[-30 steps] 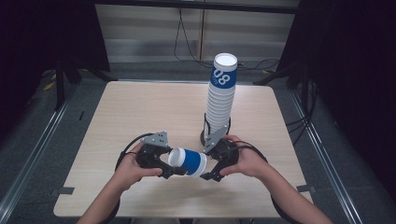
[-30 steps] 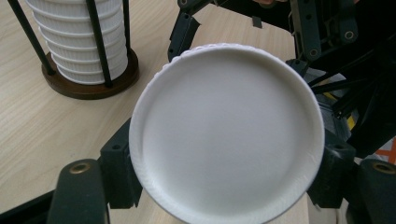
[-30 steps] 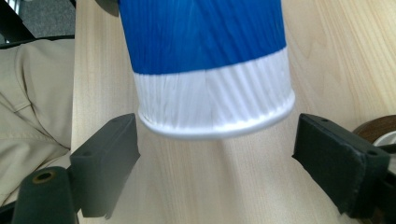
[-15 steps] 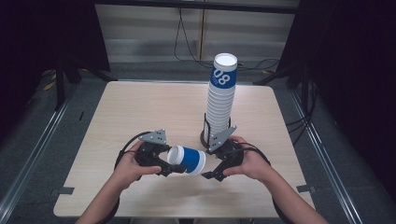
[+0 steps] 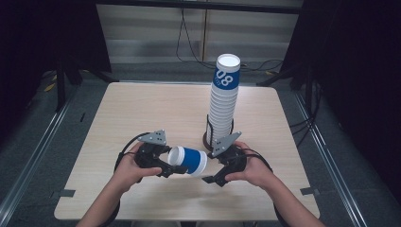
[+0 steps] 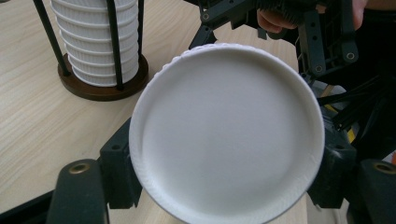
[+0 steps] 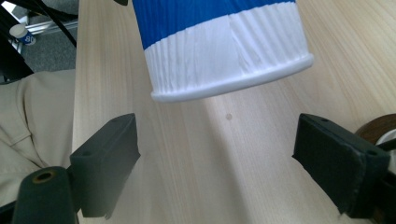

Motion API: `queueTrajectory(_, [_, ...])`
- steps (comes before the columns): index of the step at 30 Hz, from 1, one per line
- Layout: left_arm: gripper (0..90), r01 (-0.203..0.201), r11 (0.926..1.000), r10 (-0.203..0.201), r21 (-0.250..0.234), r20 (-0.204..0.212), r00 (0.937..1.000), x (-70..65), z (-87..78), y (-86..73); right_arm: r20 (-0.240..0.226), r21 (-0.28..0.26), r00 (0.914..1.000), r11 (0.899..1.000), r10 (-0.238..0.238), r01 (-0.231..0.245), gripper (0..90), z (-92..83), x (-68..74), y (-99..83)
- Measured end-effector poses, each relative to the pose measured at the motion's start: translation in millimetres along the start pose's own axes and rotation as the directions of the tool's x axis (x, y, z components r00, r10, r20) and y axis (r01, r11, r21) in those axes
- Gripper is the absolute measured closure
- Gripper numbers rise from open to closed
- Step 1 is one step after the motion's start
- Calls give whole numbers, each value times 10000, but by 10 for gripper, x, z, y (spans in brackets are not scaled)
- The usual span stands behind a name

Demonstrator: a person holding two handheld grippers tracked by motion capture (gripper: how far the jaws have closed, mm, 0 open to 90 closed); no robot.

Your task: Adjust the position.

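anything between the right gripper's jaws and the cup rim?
Nothing. In the right gripper view the cup hangs past the open right gripper, with bare table showing between the jaws and its rim.

A lab-like recording bay: bare wooden table [image 5: 142, 113], dark curtains [image 5: 42, 42], floor cables [image 5: 189, 42].
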State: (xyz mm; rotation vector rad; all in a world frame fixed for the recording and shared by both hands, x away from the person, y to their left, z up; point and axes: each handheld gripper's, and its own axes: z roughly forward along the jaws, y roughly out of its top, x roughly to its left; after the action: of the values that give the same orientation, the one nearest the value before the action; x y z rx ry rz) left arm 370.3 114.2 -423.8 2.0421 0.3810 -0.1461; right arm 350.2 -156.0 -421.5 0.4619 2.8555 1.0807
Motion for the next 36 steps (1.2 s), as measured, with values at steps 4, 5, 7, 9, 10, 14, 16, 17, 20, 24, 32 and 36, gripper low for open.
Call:
queueTrajectory(4, [278, 82, 10000, -83, -36, -9, 10000, 3, -10, -11, -1, -220, 9999, 9997, 108, -108, 133, 17, 19, -11])
queueTrajectory(5, [279, 99, 9999, -99, -26, -12, 10000, 3, -10, -14, -14, -244, 10000, 9997, 99, -99, 132, 28, 20, -16])
queueTrajectory(7, [278, 147, 9999, -147, -37, -61, 9999, 8, -12, -21, -18, -256, 9999, 9996, 116, -116, 133, 34, 22, -26])
queueTrajectory(9, [278, 194, 9998, -194, -22, -42, 9998, 13, -14, -27, 44, -262, 9998, 9995, 194, -192, 133, 38, 22, -38])
queueTrajectory(10, [278, 228, 9997, -228, -19, -70, 9997, 16, -13, -32, 93, -256, 9996, 9993, 260, -258, 133, 41, 17, -45])
queueTrajectory(14, [277, 314, 9995, -315, -55, -44, 9995, 22, -1, -41, 170, -398, 9991, 9985, 384, -377, 133, 48, 14, -71])
queueTrajectory(16, [277, 323, 9994, -323, -100, -52, 9995, 26, -3, -40, 152, -483, 9992, 9982, 376, -368, 133, 54, 15, -76])
queueTrajectory(17, [277, 314, 9995, -314, -98, -40, 9995, 25, -5, -40, 183, -506, 9989, 9978, 436, -426, 133, 54, 25, -74])
queueTrajectory(20, [277, 341, 9994, -341, -96, -33, 9994, 24, -8, -39, 181, -618, 9990, 9973, 415, -403, 133, 59, 37, -69])
queueTrajectory(24, [277, 406, 9991, -406, -153, 14, 9992, 15, -7, -37, 226, -744, 9989, 9965, 409, -391, 133, 59, 49, -59])
queueTrajectory(32, [276, 435, 9986, -433, -285, 81, 9990, 16, -25, -32, 325, -1132, 9984, 9927, 460, -421, 132, 32, 66, -25])
queueTrajectory(36, [276, 465, 9984, -461, -325, 131, 9989, 19, -24, -34, 416, -1269, 9983, 9913, 411, -356, 131, 33, 68, -19])
